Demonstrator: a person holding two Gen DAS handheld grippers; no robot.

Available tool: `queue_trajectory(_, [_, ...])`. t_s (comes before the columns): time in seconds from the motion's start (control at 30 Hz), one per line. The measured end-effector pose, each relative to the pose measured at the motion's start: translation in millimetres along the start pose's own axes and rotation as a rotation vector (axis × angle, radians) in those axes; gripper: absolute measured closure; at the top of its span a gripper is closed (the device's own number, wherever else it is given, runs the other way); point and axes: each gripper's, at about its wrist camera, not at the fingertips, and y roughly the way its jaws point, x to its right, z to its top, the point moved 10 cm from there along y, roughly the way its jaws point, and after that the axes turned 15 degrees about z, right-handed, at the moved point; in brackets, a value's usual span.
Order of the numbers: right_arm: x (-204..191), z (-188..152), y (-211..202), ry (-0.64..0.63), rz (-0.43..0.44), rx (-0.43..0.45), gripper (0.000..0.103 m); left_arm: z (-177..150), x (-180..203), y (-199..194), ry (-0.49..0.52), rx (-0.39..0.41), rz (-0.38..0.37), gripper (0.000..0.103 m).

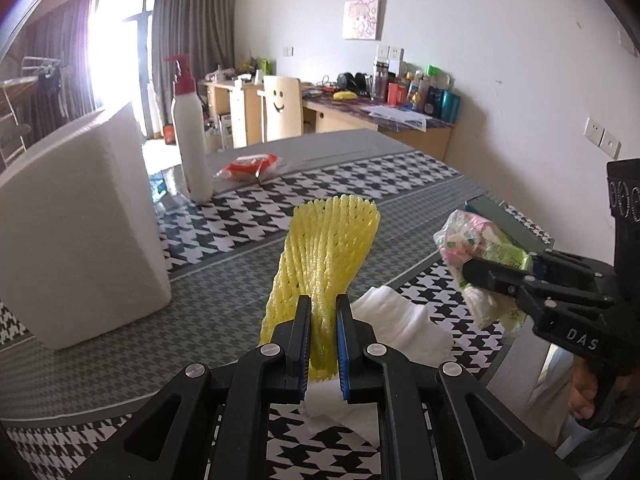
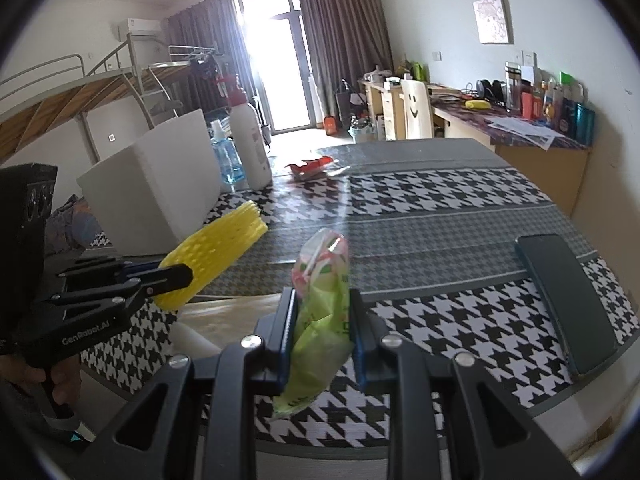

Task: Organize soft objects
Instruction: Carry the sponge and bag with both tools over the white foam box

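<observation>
Both claws loaded, lifted above the table.
Left gripper is clamped on one yellow foam net: light, squashy, pinched near its end, just right of the white box. Right gripper clamps one crinkly bag, slippery, further right. One white wad lies on the table.

A table in houndstooth cloth carries a white box, a white bottle, a blue spray bottle and a red packet. A dark phone, probably, lies near its right edge. White foam wraps lie at the near edge.
</observation>
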Motion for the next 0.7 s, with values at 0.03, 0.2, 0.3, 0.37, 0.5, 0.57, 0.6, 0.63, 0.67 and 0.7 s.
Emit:
queue_trajectory(0.03, [-1.9, 0.6, 1.2, -0.002, 0.004, 0.001, 0.074, 0.2, -1.4, -1.6, -0.002, 0.004, 0.001, 0.091])
queue_trajectory(0.2, [-14.3, 3.9, 4.9, -0.025, 0.017, 0.0, 0.074, 2.0, -12.2, -10.4, -0.019, 0.023, 0.013, 0.091])
queue_trajectory(0.3, [-20.8, 7.4, 6.0, -0.037, 0.025, 0.003, 0.074, 2.3, -19.6, -15.1, -0.028, 0.031, 0.025, 0.091])
queue_trajectory(0.37, [-26.0, 8.8, 8.6, -0.052, 0.032, -0.001, 0.074, 2.3, -22.3, -17.7, -0.027, 0.036, 0.028, 0.091])
queue_trajectory(0.5, [-36.8, 11.3, 12.1, -0.077, 0.041, 0.001, 0.074, 2.3, -28.1, -22.7, -0.033, 0.045, 0.037, 0.091])
queue_trajectory(0.57, [-40.5, 13.3, 13.5, -0.078, 0.047, 0.004, 0.074, 2.2, -31.7, -25.6, -0.037, 0.052, 0.04, 0.091])
queue_trajectory(0.6, [-41.8, 14.8, 14.3, -0.079, 0.048, 0.006, 0.074, 2.2, -34.0, -27.2, -0.041, 0.055, 0.044, 0.091])
queue_trajectory(0.63, [-42.8, 16.3, 15.1, -0.081, 0.049, 0.008, 0.074, 3.1, -34.2, -27.6, -0.043, 0.058, 0.047, 0.091])
queue_trajectory(0.67, [-44.0, 18.0, 15.9, -0.084, 0.05, 0.012, 0.074, 3.9, -35.7, -29.1, -0.045, 0.063, 0.049, 0.091])
queue_trajectory(0.7, [-45.8, 19.2, 16.4, -0.091, 0.049, 0.015, 0.074, 5.0, -37.8, -30.7, -0.05, 0.069, 0.053, 0.091])
